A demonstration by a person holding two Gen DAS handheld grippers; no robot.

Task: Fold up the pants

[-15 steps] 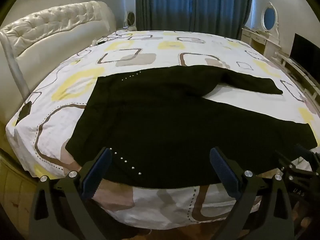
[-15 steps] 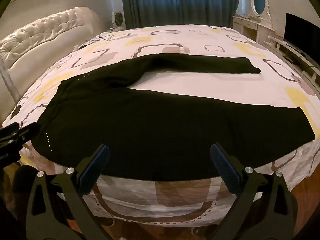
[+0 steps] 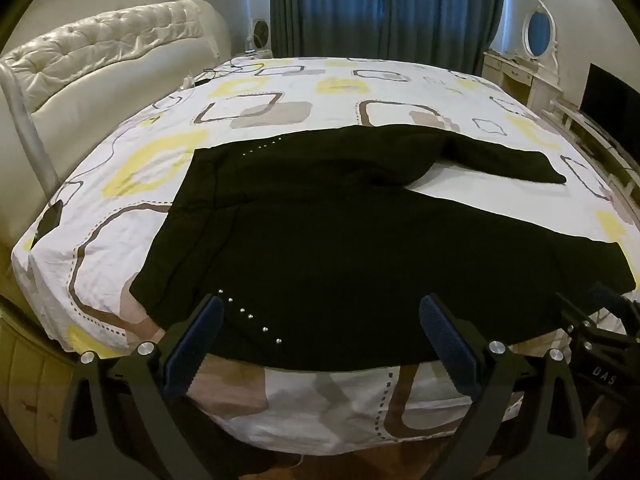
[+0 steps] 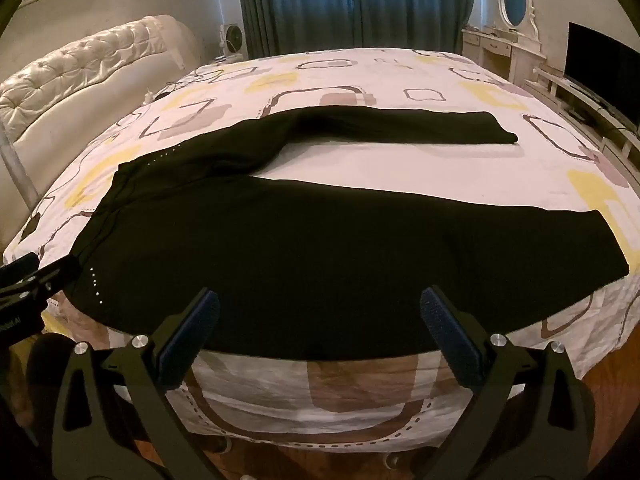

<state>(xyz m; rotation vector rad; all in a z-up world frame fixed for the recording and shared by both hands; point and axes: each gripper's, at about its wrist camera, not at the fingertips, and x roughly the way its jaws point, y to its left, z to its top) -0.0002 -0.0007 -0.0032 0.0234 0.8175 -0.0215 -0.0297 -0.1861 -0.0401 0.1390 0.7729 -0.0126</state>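
Observation:
Black pants [image 3: 340, 248] lie spread flat on the bed, waist to the left, both legs running right; the near leg lies along the bed's front edge, the far leg angles away. They also show in the right wrist view [image 4: 320, 248]. Small studs [image 3: 250, 316] line the near waist corner. My left gripper [image 3: 320, 308] is open and empty, just in front of the near waist edge. My right gripper [image 4: 320, 304] is open and empty, in front of the near leg. Each gripper shows at the edge of the other's view: the right one [image 3: 600, 320], the left one [image 4: 28, 284].
The bed [image 3: 300, 80] has a white sheet with yellow and brown squares. A tufted cream headboard [image 3: 100, 52] is at the left. Blue curtains [image 3: 380, 4] hang behind. A dresser with an oval mirror [image 4: 516, 0] and a TV [image 4: 604, 64] stand at the right.
Both grippers have moved very slightly; the pants lie as before. Both grippers stay open.

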